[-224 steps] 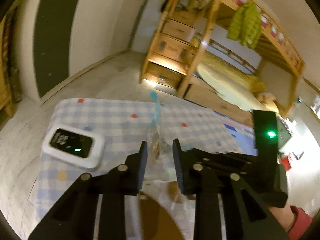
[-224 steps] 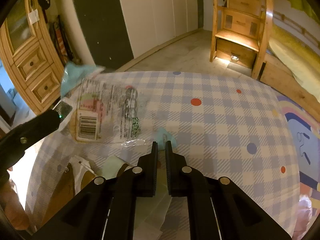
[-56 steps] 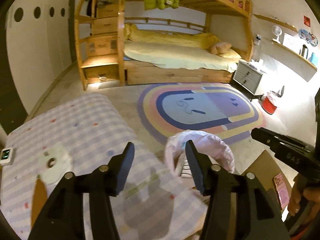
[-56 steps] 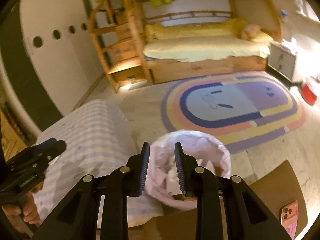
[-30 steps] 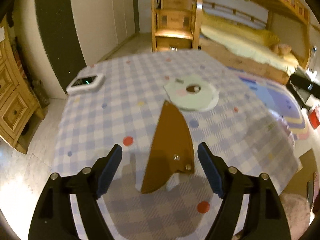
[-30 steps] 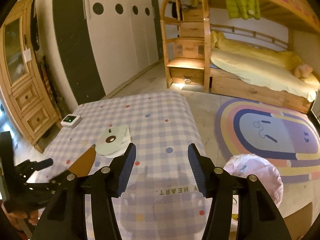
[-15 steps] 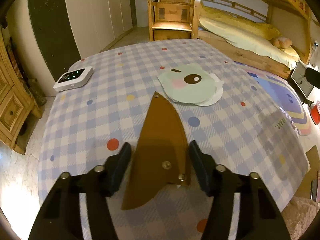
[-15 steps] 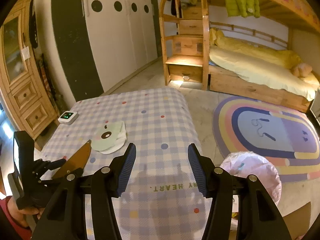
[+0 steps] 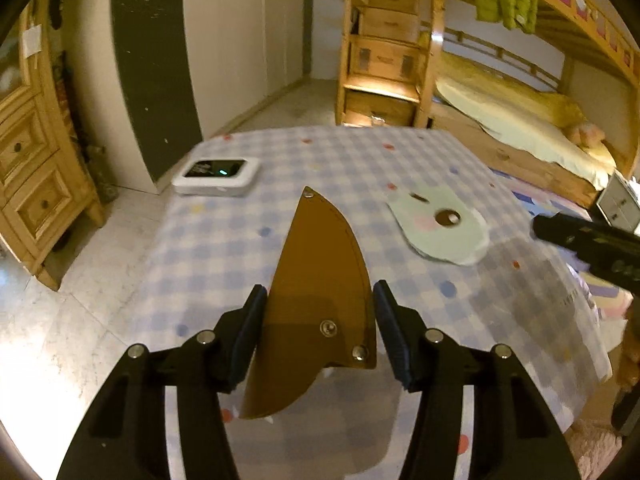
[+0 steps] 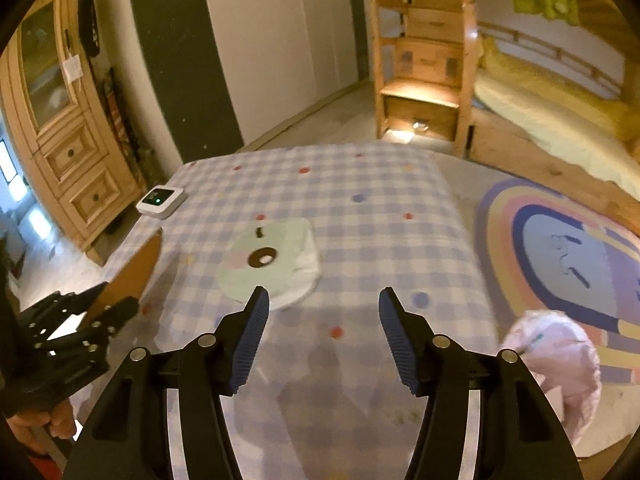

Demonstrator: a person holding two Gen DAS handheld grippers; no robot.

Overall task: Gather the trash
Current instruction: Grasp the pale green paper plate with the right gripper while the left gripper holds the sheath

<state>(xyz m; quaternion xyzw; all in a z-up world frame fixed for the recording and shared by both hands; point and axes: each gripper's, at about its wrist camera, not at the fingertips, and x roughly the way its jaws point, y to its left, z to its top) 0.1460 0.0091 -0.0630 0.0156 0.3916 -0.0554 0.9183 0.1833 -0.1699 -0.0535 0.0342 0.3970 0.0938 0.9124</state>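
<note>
A brown pointed flat piece [image 9: 320, 248] with rivets sits between the fingers of my left gripper [image 9: 318, 312], whose pads press on both of its edges. In the right wrist view the same piece [image 10: 136, 264] tilts up off the table in my left gripper [image 10: 108, 304]. A pale green round wrapper [image 10: 272, 264] with a cartoon face lies flat on the checked tablecloth [image 10: 360, 184]. Just short of it and a little to its right, my right gripper [image 10: 324, 312] hovers open with nothing between its fingers. The wrapper [image 9: 440, 228] also shows in the left wrist view.
A white device [image 9: 216, 172] with a green light sits at the table's far left corner. A bin lined with a pink bag [image 10: 560, 364] stands on the floor at the table's right. A wooden cabinet [image 10: 68, 132] is on the left; a bunk bed and a rug are beyond.
My left gripper's jaws closed from wide apart onto the brown piece, which now tilts up off the cloth. My right gripper came down and closer to the green wrapper.
</note>
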